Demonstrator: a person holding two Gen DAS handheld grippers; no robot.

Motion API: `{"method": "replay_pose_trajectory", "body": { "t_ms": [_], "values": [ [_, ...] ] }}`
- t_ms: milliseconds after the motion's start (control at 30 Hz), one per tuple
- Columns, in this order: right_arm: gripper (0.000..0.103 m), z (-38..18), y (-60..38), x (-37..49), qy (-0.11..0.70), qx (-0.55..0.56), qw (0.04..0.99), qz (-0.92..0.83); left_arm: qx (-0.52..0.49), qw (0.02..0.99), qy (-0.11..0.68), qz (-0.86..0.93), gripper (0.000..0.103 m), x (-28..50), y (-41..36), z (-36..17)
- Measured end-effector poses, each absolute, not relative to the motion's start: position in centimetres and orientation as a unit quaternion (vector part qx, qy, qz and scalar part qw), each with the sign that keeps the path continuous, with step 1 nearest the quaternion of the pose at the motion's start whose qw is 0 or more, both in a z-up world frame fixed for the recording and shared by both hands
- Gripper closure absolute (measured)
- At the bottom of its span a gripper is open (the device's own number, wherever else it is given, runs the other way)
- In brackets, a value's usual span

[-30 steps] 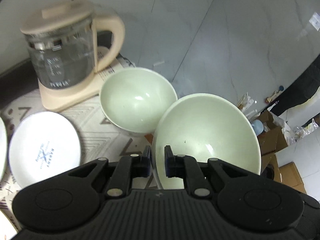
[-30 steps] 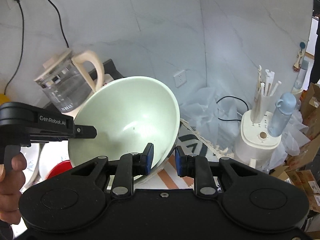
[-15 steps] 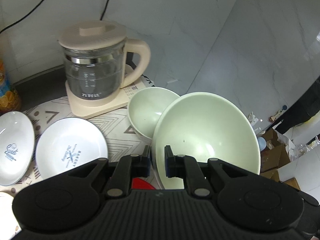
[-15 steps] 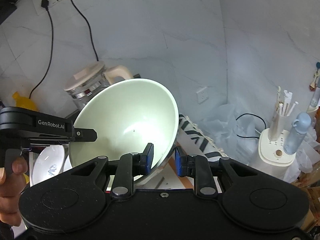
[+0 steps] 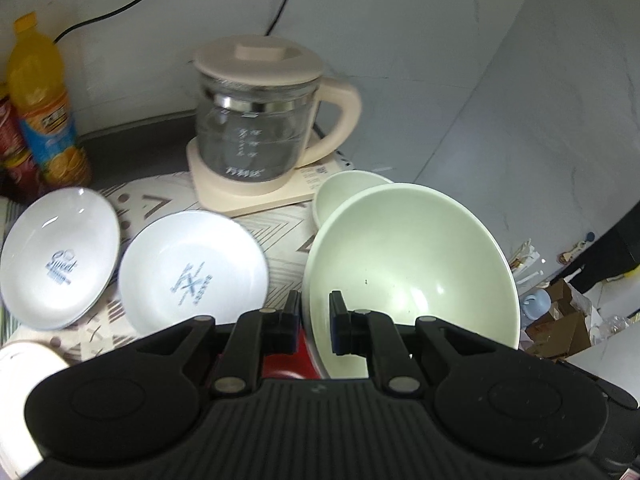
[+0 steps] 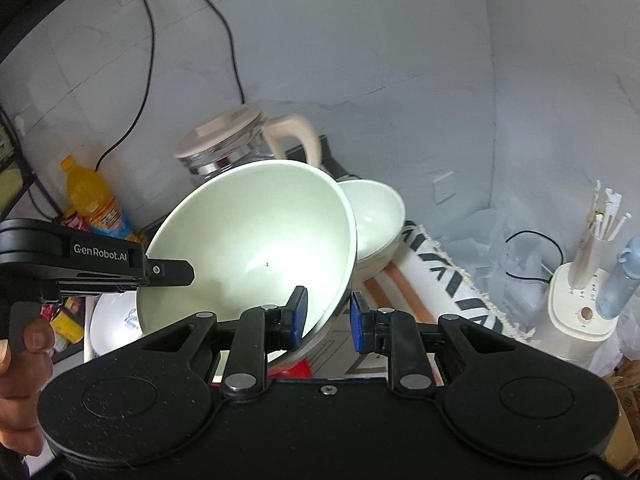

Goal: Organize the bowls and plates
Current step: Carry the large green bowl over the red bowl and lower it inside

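Bowls first: large pale-green bowl (image 5: 416, 264) held off the bench and tilted, both grippers on its rim. Left gripper (image 5: 314, 322) has its jaws closed on the near rim; right gripper (image 6: 328, 318) has its jaws clamped on the rim at the other side, rim edge between the blue pads. A hand (image 6: 18, 364) shows on the left gripper's handle in the right wrist view.

Second pale-green bowl (image 6: 374, 216) sits on the bench just behind the held one, upright, beside the kettle. Judgement: the held bowl is probably meant to nest into it, so bowl stacking is not yet done.

Plates untouched, by the look of it: two white printed plates (image 5: 192, 272) lie side by side, edges overlapping or touching, cannot tell which. A further white rim (image 5: 24, 364) at lower left. Something red (image 5: 286, 366) under the jaws, unidentified.

Bench covered by a patterned cloth (image 5: 280, 224). Glass kettle (image 5: 256, 136) on a cream base at the back; orange drink bottle (image 5: 40, 100) far left. Marble-look wall, cables up to sockets. Cardboard boxes and clutter beyond the bench.
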State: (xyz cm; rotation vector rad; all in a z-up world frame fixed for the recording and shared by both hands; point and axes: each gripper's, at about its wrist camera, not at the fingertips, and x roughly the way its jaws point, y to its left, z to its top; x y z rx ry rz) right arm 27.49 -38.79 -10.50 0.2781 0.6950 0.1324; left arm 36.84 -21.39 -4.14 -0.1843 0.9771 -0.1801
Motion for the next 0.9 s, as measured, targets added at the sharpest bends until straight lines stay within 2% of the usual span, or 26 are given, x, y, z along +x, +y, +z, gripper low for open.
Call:
{"method": "replay_pose_trajectory", "body": {
  "t_ms": [900],
  "values": [
    [0.08, -13.3, -33.1, 27.0, 0.395, 0.098, 0.905, 0.127, -0.129, 0.85, 0.511, -0.018, 0.091, 32.8, -15.7, -8.7]
  ]
}}
